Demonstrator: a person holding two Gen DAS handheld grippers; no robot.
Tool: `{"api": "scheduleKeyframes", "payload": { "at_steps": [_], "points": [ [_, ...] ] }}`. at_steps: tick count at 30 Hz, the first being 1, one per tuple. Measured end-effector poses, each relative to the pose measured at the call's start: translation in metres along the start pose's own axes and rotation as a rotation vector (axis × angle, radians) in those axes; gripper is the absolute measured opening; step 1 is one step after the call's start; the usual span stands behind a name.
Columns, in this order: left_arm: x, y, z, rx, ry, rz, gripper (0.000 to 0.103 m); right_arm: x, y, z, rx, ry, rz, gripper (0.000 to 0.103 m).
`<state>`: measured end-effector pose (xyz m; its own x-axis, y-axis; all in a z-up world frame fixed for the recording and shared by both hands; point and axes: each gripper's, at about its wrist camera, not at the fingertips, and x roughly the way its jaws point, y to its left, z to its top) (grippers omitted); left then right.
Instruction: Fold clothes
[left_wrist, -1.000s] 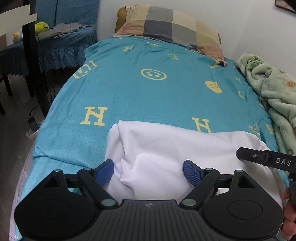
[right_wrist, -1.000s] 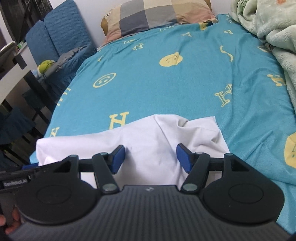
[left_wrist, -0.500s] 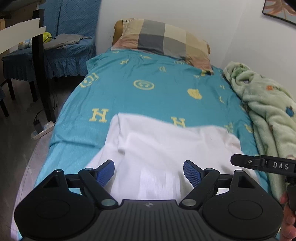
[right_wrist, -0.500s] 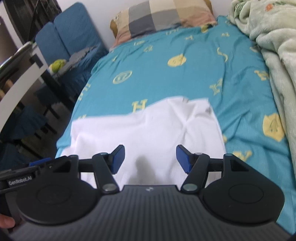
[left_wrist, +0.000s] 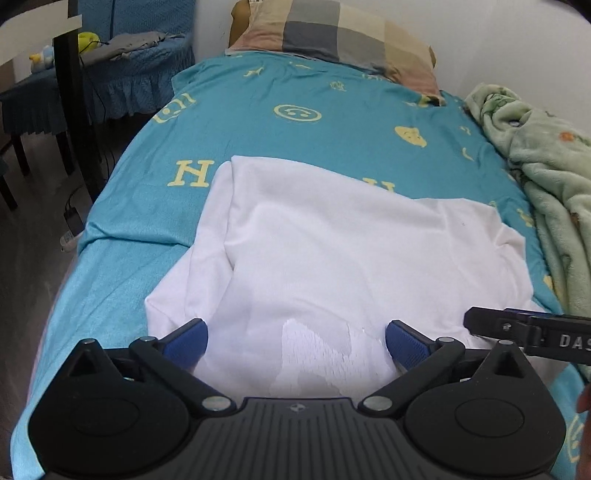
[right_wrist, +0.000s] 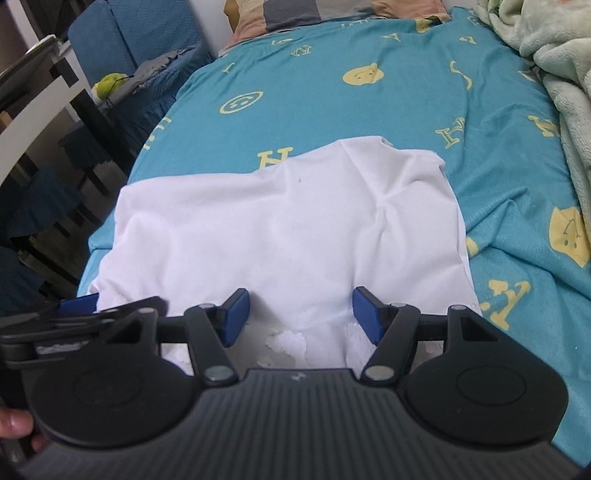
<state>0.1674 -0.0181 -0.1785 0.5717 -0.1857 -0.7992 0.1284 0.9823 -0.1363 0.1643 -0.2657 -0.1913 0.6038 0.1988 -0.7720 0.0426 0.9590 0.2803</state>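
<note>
A white garment (left_wrist: 332, 258) lies spread on the teal printed bedsheet (left_wrist: 295, 140), filling the lower centre of both frames, its long axis running left to right across the bed. The cloth is soft and matte, creased near its upper right corner in the right wrist view. Only the left wrist view shows the whole plaid pillow (left_wrist: 332, 33); the right wrist view crops it at the top edge. A fleecy green blanket (left_wrist: 546, 177) bunches at the right. The left gripper (left_wrist: 295, 339) and the right gripper (right_wrist: 300, 314) hover over the garment's near edge, blue pads spread wide, holding nothing.
</note>
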Motion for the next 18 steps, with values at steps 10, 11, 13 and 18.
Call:
{"api": "scheduleKeyframes", "payload": {
  "at_steps": [10, 11, 13, 18],
  "points": [
    [-0.044, 0.010, -0.002, -0.116, -0.042, -0.074, 0.099, -0.035, -0.013, 0.006, 0.093, -0.042, 0.038, 0.064],
    [-0.054, 0.008, -0.004, -0.116, -0.060, -0.077, 0.098, -0.043, -0.013, 0.006, 0.102, -0.054, 0.044, 0.064],
    [-0.075, 0.005, -0.010, -0.129, -0.089, -0.092, 0.098, -0.059, -0.014, 0.003, 0.121, -0.081, 0.058, 0.064],
    [-0.102, 0.020, -0.036, -0.327, -0.049, -0.268, 0.099, -0.094, -0.023, -0.015, 0.234, -0.117, 0.103, 0.064]
  ]
}}
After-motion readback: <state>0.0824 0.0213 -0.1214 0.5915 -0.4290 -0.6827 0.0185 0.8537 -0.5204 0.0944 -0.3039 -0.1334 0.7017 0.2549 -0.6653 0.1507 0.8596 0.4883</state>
